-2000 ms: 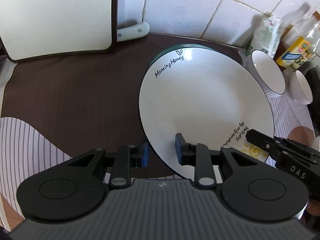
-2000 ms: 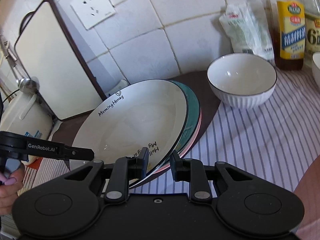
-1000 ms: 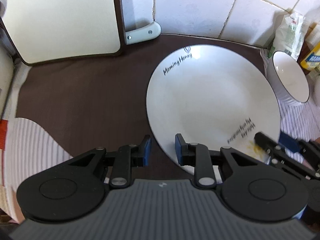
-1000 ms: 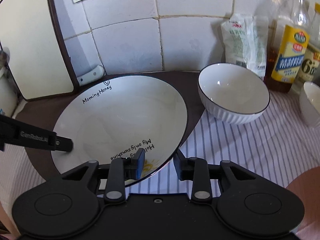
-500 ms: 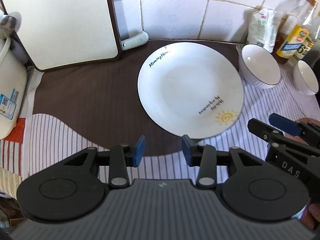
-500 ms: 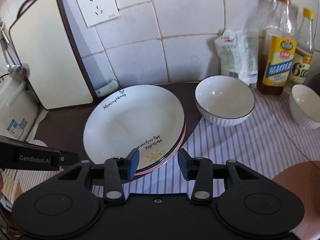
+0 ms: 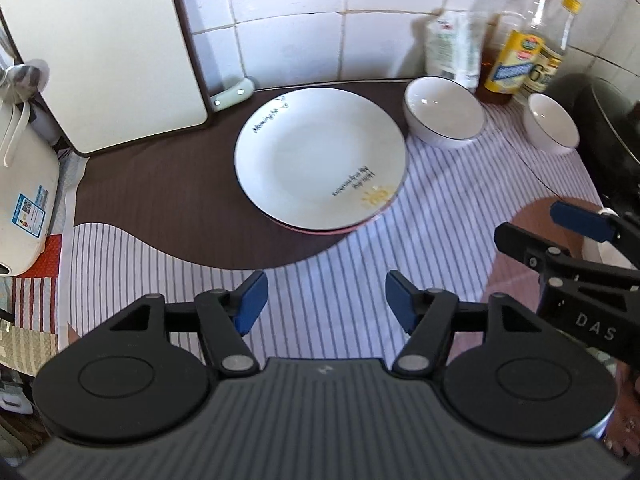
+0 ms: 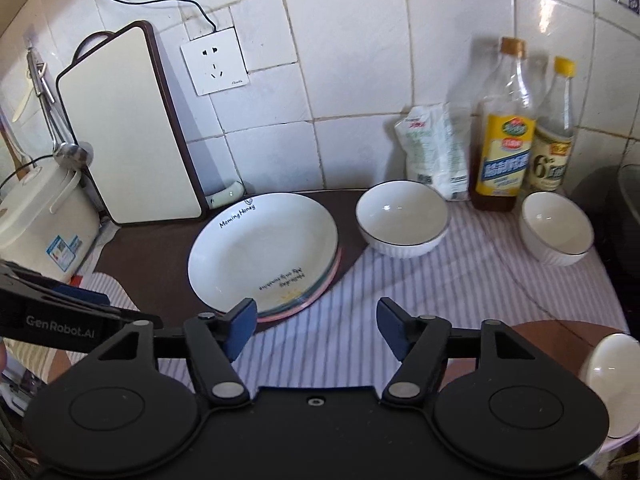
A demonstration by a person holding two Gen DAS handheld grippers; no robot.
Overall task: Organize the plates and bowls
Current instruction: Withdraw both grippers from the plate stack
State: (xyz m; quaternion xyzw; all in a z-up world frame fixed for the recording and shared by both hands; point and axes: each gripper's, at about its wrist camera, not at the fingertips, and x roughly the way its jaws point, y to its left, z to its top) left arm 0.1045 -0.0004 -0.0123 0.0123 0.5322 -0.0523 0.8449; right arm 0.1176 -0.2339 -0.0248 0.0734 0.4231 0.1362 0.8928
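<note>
**Plates stacked, bowls still loose**

Both grippers hang above the worktop's front edge. The left gripper (image 7: 323, 300) and right gripper (image 8: 313, 325) each have fingers that have just been opening; they stand well apart with nothing between them. The plate stack (image 8: 264, 248) lies ahead toward the back edge, white plate on top. Two bowls (image 8: 402, 218) (image 8: 556, 228) sit to its right, near the bottles (image 8: 506, 152). The right gripper looks nearer the bowls, so it likely takes one next.
</note>
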